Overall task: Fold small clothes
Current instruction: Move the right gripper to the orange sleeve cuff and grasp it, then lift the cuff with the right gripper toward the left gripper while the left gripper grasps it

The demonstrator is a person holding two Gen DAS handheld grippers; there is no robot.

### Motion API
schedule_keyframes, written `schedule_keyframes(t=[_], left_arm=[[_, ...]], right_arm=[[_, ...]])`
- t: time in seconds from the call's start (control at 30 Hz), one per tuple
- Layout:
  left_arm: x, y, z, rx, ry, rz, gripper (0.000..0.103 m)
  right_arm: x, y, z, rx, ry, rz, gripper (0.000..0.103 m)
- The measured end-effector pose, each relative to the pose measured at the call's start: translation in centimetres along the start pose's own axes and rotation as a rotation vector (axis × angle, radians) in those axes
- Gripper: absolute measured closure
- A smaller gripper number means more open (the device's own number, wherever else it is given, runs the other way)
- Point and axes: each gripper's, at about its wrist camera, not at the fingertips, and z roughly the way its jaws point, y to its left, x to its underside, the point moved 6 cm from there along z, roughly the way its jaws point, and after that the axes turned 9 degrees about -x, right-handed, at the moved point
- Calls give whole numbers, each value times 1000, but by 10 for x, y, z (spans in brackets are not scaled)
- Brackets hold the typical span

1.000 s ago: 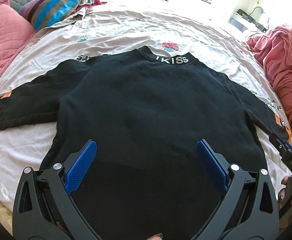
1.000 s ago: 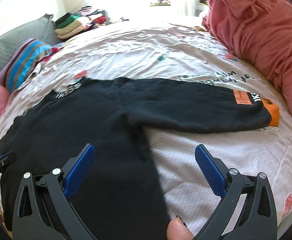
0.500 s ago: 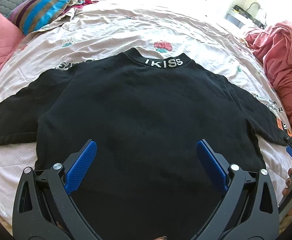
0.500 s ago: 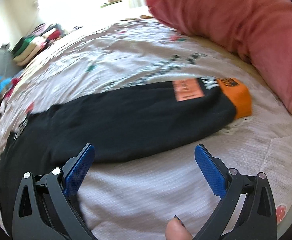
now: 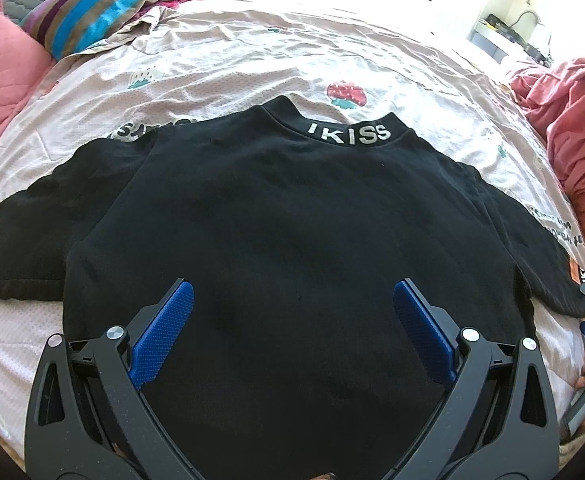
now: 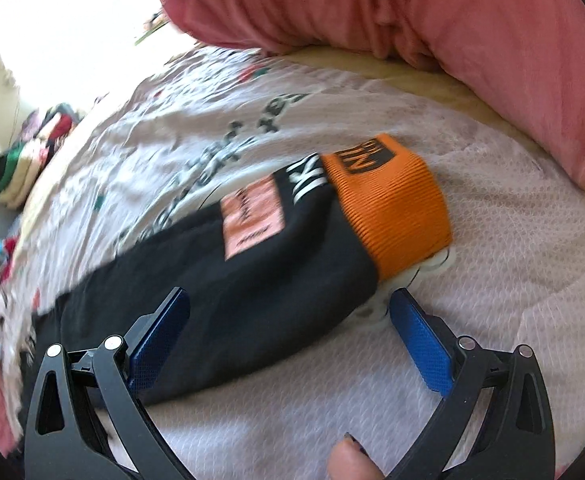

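A black sweatshirt (image 5: 292, 216) lies spread flat on the bed (image 5: 252, 60), its collar lettered "IKISS". The left claw (image 5: 292, 320) hangs over its lower body, fingers wide apart, gripping nothing. The right claw (image 6: 288, 320), also spread apart and empty, straddles the sleeve near the orange cuff (image 6: 392, 212), beside a pink blanket (image 6: 452, 40).

The black sweatshirt (image 5: 292, 216) lies flat, covering the middle of the bed (image 5: 292, 52); bare sheet stays open beyond its collar; a striped pillow (image 5: 104, 0) and pink cushion (image 5: 0, 88) bound the left side; a heaped pink blanket (image 6: 432, 28) crowds in near the orange cuff (image 6: 392, 208); open sheet lies below that cuff.
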Motion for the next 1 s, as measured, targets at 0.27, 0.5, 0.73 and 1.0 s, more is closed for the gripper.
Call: schedule_keyframes(t=[0.27, 0.5, 0.73, 1.0], left_arm=[[-6, 2, 6, 10, 9, -33, 9], [-7, 5, 2, 44, 12, -42, 9], [-11, 7, -12, 86, -9, -43, 9], [-13, 18, -25, 165, -17, -97, 9]], right_arm=[[-29, -16, 13, -19, -85, 99, 25], [-41, -15, 4, -120, -157, 125, 82], [-46, 46, -34, -260, -220, -36, 84], [-34, 145, -57, -414, -204, -222, 86]])
